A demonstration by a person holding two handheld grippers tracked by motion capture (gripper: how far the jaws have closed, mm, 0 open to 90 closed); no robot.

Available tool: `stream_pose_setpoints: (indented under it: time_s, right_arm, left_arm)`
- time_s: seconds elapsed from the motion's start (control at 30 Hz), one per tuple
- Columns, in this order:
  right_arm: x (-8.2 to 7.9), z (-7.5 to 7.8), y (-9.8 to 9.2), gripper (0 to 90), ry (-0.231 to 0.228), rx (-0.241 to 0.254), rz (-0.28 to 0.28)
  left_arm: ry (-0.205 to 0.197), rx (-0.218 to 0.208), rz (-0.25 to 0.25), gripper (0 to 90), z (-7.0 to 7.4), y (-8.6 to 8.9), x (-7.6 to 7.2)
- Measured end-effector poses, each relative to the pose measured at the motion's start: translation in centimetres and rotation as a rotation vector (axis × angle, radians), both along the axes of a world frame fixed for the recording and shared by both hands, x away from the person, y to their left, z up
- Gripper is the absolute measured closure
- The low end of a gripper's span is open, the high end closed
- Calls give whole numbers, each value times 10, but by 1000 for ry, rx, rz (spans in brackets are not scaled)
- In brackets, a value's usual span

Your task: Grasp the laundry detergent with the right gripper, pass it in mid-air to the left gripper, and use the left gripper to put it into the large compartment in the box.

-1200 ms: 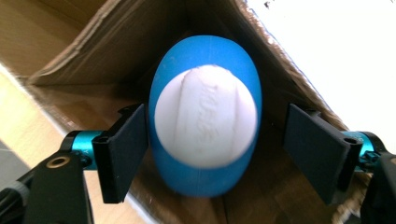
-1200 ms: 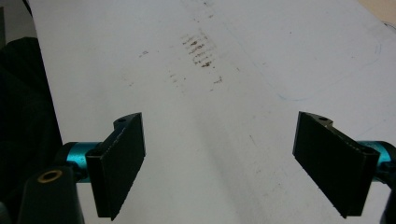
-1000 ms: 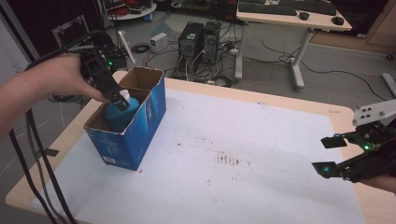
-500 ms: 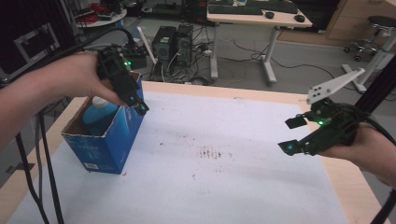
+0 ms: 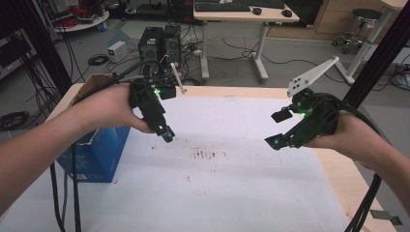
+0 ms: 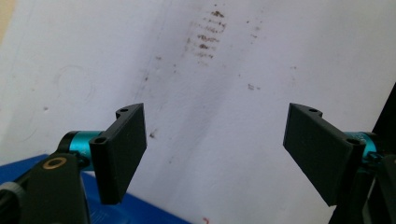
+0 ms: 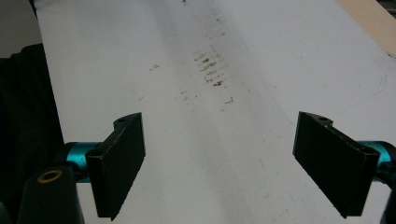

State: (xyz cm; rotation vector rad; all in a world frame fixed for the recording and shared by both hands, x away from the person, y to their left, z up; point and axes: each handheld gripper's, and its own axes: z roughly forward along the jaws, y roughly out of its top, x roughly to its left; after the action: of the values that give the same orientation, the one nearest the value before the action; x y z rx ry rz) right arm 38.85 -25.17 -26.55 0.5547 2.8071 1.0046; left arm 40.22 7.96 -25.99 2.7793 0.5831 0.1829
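Note:
My left gripper [image 5: 162, 127] hangs open over the white sheet [image 5: 232, 193], just right of a blue cardboard box [image 5: 99, 152]. In the left gripper view its jaws [image 6: 215, 154] stand wide apart with nothing between them, and the box's blue edge [image 6: 140, 212] shows below. My right gripper [image 5: 276, 129] is held open above the sheet's right side, pointing left. Its own view also shows the gripper [image 7: 219, 163] wide open and holding nothing, over the sheet. My left hand and arm hide the inside of the box.
Brown stains [image 5: 203, 154] mark the middle of the sheet, also visible as stains [image 7: 210, 67] in the right gripper view. The wooden table edge [image 5: 338, 169] runs along the right. Cables [image 5: 63, 193] trail down at the left. Desks and computers [image 5: 159, 41] stand beyond the table.
My left gripper has come up out of the blue box and moved right over the sheet, holding nothing. My right gripper has moved inward from the table's right edge and risen.

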Motion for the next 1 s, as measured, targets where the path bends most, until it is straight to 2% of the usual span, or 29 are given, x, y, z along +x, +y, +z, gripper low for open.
stream_pose_setpoints:
  time_s: [0.07, 0.23, 0.7, 1.0]
  right_arm:
    - [1, 0, 2, 165, 3, -1, -5]
    - [4, -1, 3, 165, 10, -6, 5]
    - [12, -6, 4, 165, 31, -17, 12]
    - [14, -8, 5, 165, 39, -21, 11]
  left_arm:
    - [9, -16, 1, 216, -7, -5, 1]
    - [8, -26, 10, 217, -11, -7, 3]
    - [27, -6, 14, 216, -16, -5, 7]
    - [35, -13, 16, 216, -17, -4, 9]
